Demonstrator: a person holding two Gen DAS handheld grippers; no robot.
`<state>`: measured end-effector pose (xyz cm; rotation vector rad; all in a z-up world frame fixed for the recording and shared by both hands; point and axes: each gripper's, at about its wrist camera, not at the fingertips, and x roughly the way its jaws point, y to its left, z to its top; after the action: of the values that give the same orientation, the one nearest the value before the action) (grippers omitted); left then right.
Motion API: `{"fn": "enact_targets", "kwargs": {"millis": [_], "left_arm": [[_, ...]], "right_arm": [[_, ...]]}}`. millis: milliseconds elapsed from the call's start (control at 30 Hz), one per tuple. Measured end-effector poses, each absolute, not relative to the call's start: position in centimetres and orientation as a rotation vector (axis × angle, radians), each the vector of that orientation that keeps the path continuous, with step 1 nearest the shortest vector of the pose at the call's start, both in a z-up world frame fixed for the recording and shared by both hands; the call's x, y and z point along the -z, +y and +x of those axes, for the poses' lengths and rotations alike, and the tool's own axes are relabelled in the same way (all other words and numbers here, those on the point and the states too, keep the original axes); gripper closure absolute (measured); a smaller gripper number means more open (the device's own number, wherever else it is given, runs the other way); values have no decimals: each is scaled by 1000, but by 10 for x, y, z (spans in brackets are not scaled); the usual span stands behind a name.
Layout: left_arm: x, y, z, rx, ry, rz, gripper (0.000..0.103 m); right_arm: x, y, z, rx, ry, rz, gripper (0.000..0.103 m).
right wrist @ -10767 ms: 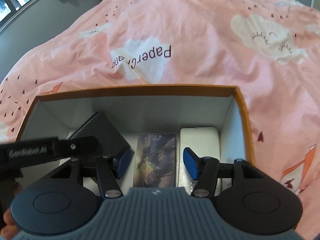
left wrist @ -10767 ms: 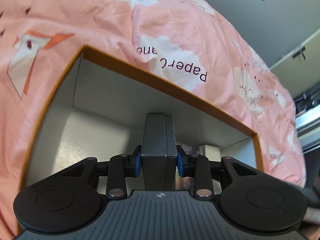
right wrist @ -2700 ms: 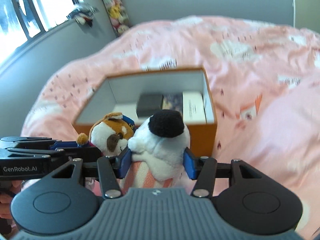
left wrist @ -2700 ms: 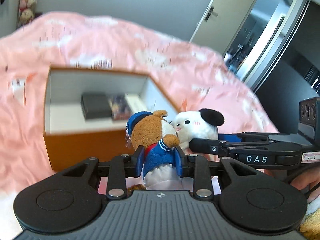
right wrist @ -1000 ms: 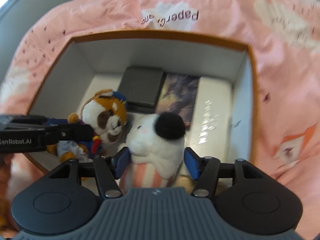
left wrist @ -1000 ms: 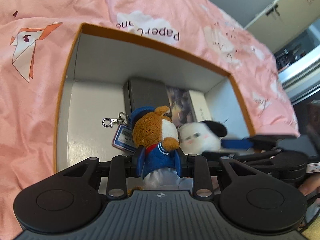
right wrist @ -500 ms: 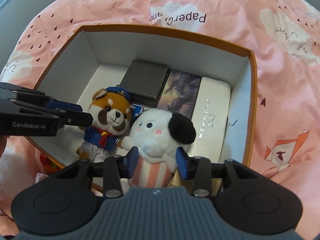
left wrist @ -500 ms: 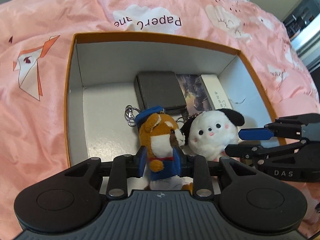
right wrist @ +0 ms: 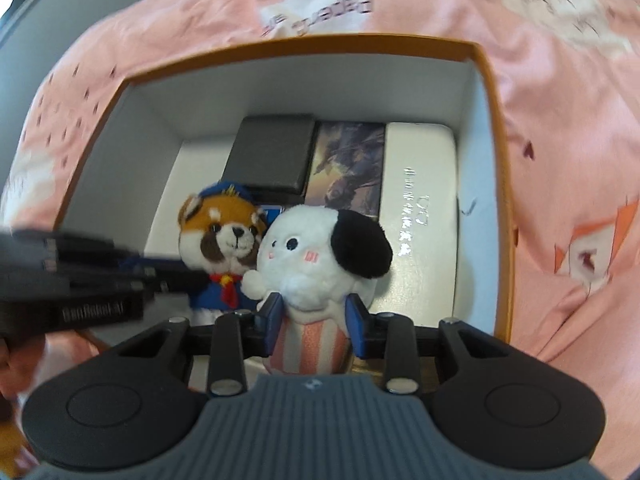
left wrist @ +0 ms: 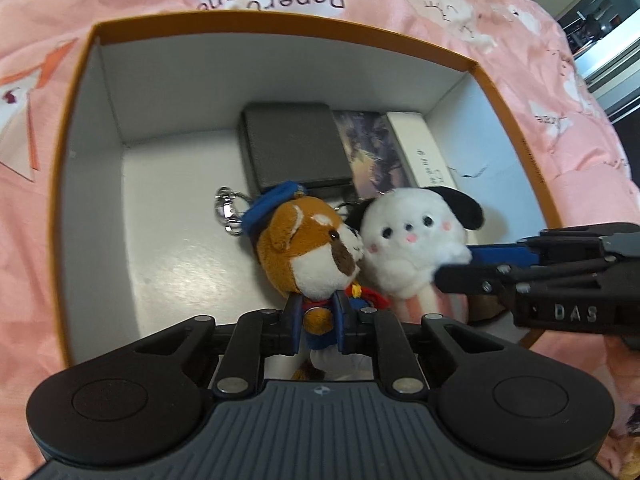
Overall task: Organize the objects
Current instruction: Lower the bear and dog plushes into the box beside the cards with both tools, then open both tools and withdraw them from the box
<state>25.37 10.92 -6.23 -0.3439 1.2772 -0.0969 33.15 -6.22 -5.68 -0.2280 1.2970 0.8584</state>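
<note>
Your left gripper [left wrist: 317,324] is clamped on the torso of the fox plush [left wrist: 308,254], its blue pads pressed into the blue jacket. Half a second ago that toy sat lower between the pads and faced more squarely toward the camera; now its head is turned toward its neighbour and the keyring [left wrist: 227,210] lies just ahead and to the left of the toy, against the floor of the orange box [left wrist: 280,22]. From that I judge the plush is down or very nearly down, inside the box's near part.

Just right of it, touching cheek to cheek, is the white dog plush [right wrist: 320,252]. Your right gripper [right wrist: 314,322] has its pads a little wider than before: blue pad faces show on either side of the striped body, and I cannot tell for certain whether they still press it. That looks like the start of a release, so the dog seems to be resting in the box.

Beyond both toys, ahead of your fingers, the dark case [right wrist: 272,156], the picture card [right wrist: 346,168] and the white case [right wrist: 420,184] lie in a row along the far wall, unchanged.

Both toys now appear placed. What remains, I think, is to let go of the fox and lift both grippers straight back without dragging the keyring.
</note>
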Motion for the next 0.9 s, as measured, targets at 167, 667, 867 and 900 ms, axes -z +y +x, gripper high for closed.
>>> {"fn": "enact_targets", "kwargs": {"millis": [167,667,867,900], "left_arm": [[64,102,255,120,1261,-336,86],[38,105,238,115,1154,-288,84],[3,96,218,145,1033,-290,84],[-4,93,213,154,1012,-284,84]], "right_arm": [[55,-60,324,-850,1284,-268,70],[39,-71,316,-853,1202,-259,68],[4,-83,299,-884,1081,-223,68],[-4,-86,294,-897,1053,-208,68]]}}
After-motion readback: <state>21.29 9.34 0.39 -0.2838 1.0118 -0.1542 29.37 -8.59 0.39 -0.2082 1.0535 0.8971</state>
